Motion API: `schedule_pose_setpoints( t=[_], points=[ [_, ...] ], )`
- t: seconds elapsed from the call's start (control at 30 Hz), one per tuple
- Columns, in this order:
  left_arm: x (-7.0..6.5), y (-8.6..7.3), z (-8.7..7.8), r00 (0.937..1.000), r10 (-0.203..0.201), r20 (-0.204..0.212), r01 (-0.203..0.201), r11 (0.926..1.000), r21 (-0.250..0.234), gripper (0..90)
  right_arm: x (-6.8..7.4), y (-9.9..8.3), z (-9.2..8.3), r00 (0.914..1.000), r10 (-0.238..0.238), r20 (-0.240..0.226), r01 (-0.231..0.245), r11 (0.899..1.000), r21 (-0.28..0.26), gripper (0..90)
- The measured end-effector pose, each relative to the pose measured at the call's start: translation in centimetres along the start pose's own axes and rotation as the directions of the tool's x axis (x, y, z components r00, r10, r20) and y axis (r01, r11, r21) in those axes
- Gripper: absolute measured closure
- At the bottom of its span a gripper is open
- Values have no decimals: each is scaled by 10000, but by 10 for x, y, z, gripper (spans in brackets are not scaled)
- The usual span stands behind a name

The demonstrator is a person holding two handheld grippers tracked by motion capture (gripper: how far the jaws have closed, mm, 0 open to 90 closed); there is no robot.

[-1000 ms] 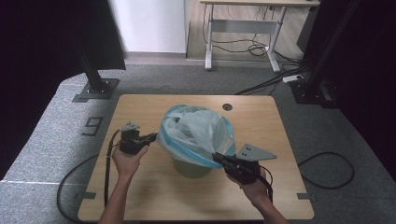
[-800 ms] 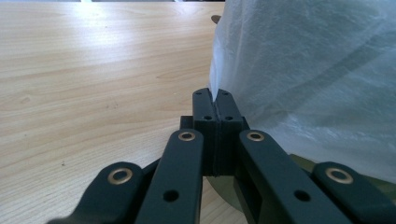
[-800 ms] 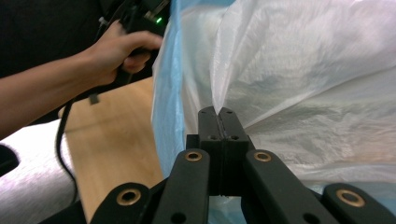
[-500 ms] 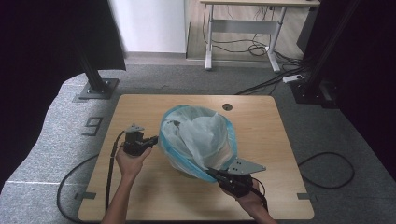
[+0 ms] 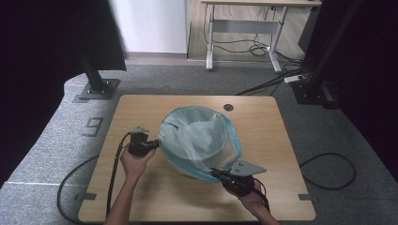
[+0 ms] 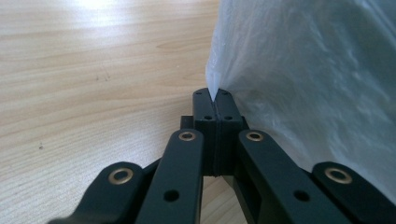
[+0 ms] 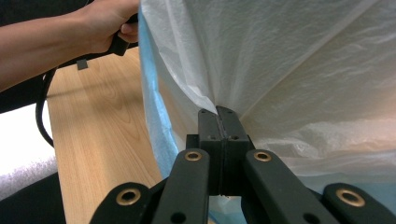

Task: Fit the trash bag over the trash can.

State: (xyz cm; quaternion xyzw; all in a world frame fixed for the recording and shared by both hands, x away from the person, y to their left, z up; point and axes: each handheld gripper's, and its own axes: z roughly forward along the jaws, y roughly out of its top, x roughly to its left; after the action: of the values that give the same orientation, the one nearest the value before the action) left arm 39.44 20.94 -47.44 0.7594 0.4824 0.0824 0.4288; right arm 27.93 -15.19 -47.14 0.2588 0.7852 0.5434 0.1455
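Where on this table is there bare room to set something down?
Bare wood lies along the far edge of the table by the round hole, and down the right side past the plastic bag. The middle is crowded: the left gripper and right gripper each pinch the bag's rim.

left gripper (image 5: 155,145) clamped, right gripper (image 5: 217,174) clamped

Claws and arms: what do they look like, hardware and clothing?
Both are black handheld units. The left claw and right claw each have two flat black jaws on black link bars with brass-coloured pivot bushings and small screw holes. The right one carries a grey three-cornered plate on top. A black cable trails from the left one. Forearms are bare, no sleeves visible.
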Motion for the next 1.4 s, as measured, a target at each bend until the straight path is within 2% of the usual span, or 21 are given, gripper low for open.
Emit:
schedule_pose_setpoints(
  t=[0.17,0.4,0.5,0.63,0.77,0.83,0.87,0.9,1.07,1.2,1.27,1.4],
  points=[
    [2,-1,6,10000,-94,-4,94,9998,182,897,-4,-4,4,10000,45,34,-45,10000,-77,885],
    [6,-5,15,9997,-223,-45,224,9990,377,897,-14,-12,9,9991,366,227,-363,9992,-147,885],
    [8,-8,17,9995,-309,-43,311,9987,397,897,-19,-17,12,9985,448,309,-447,9990,-52,885],
    [10,-12,19,9994,-358,-21,358,9983,450,897,-26,-26,17,9962,831,263,-832,9965,57,886],
    [11,-13,20,9993,-381,-3,380,9981,484,897,-27,-31,20,9956,915,225,-918,9957,130,885],
    [10,-13,20,9993,-362,-37,363,9982,474,897,-27,-32,20,9966,802,187,-803,9968,30,814],
    [10,-13,20,9994,-356,-41,357,9982,474,897,-26,-30,17,9972,664,333,-661,9978,-94,736],
    [10,-13,20,9994,-354,-47,356,9982,474,897,-25,-29,14,9968,663,439,-654,9976,-224,697],
    [11,-13,18,9993,-344,-132,350,9984,455,896,-26,-14,-14,9948,544,859,-456,9938,-1017,610],
    [11,-13,17,9992,-355,-155,361,9985,401,896,-32,-4,-34,9897,328,1394,-139,9909,-1339,576],
    [11,-13,16,9992,-373,-154,379,9986,380,896,-39,1,-40,9860,188,1658,36,9910,-1338,558],
    [11,-12,16,9992,-365,-163,371,9986,381,896,-62,8,-39,9846,244,1732,-48,9936,-1124,519]
  ],
)
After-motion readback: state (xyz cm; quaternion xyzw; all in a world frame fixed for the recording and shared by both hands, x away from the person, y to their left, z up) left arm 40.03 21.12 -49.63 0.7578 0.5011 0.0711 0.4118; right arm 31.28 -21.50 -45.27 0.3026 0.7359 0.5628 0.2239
